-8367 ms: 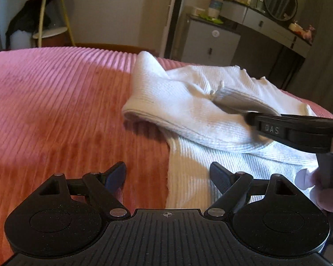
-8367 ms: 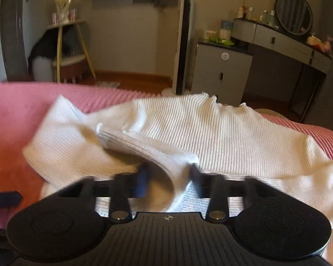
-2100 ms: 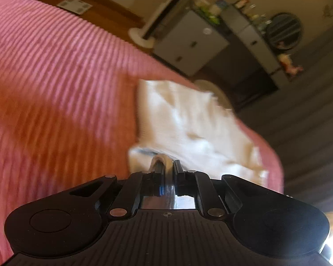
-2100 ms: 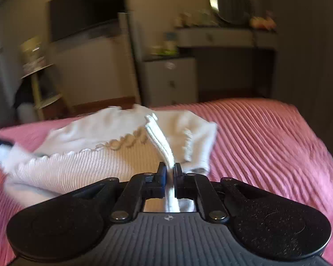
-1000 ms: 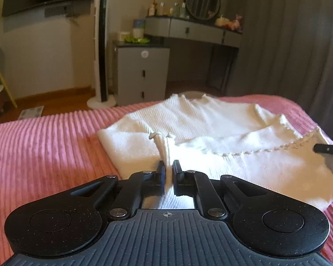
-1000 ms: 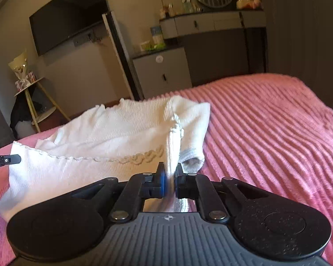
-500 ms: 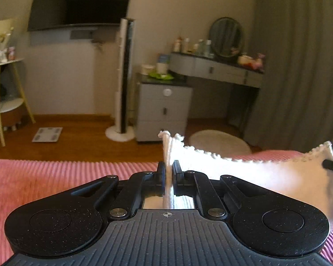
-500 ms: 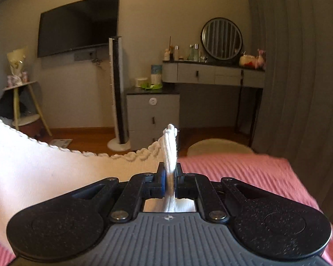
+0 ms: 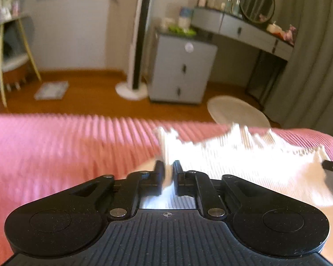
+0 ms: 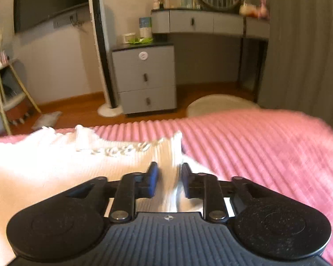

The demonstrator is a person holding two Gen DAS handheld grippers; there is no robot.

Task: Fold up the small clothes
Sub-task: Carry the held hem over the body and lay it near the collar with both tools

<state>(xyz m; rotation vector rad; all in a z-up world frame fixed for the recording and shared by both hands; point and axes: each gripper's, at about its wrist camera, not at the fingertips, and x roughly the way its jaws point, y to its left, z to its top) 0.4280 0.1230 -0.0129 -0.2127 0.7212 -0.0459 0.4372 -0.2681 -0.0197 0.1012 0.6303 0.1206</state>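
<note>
A white knitted garment is seen laid on the pink bed, its scalloped edge turned over the body. One corner is pinched in the narrowly closed left tool. The right tool is seen parted, with cloth between the jaws but apparently not gripped. One fold is judged nearly laid; further folds and smoothing are judged outstanding.

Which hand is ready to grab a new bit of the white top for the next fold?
Right, probably. The right gripper has its fingers apart, with the white top loose between them, so it is free to move. The left gripper is shut on the top's edge.
</note>
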